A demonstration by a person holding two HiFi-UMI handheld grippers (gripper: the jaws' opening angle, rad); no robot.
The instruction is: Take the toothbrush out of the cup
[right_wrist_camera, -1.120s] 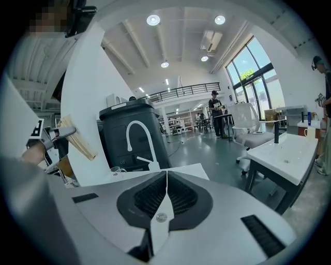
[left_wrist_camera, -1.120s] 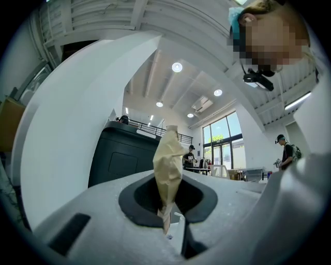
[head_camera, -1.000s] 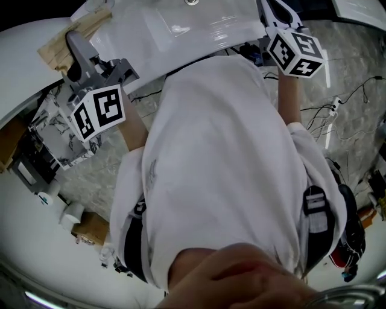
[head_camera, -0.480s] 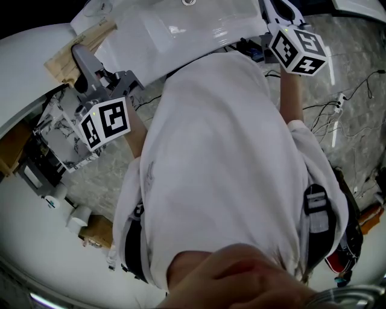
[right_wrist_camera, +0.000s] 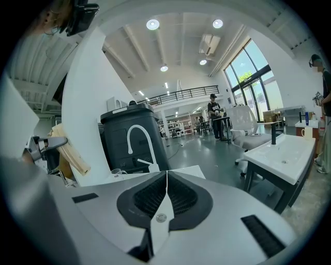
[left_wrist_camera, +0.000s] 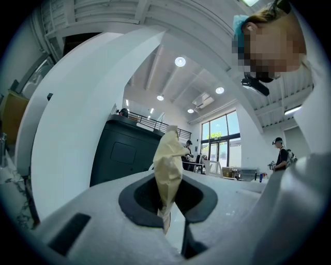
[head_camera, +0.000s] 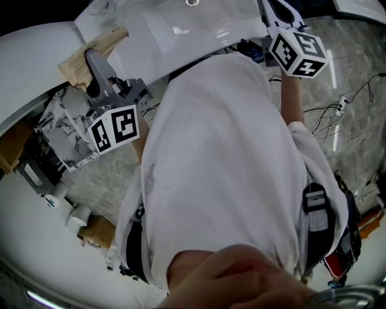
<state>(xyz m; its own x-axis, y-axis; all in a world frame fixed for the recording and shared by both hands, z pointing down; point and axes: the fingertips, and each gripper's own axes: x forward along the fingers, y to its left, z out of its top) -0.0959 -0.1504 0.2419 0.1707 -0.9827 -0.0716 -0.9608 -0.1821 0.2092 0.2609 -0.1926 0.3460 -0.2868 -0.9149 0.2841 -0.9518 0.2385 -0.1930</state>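
My left gripper (left_wrist_camera: 168,207) is shut on a long tan paper toothbrush packet (left_wrist_camera: 168,164), which sticks up from between the jaws. In the head view the left gripper (head_camera: 91,60) holds that packet (head_camera: 96,47) over the left end of the white counter. The right gripper view shows the packet (right_wrist_camera: 71,151) at the far left, clear of the glass cup (right_wrist_camera: 118,172) that stands on the counter near the tap. My right gripper (right_wrist_camera: 166,178) is shut with nothing in it, and in the head view the right gripper (head_camera: 276,11) sits at the counter's right end.
A white sink counter (head_camera: 199,27) with a drain lies ahead, and a white curved tap (right_wrist_camera: 135,135) stands on it. A dark bin (right_wrist_camera: 132,134) is behind. A marbled box (head_camera: 63,136), cables (head_camera: 344,102) and cardboard lie on the floor. People stand far off.
My left gripper has shifted right and slightly down in the head view, carrying the tan packet with it. The right gripper has stayed where it was.
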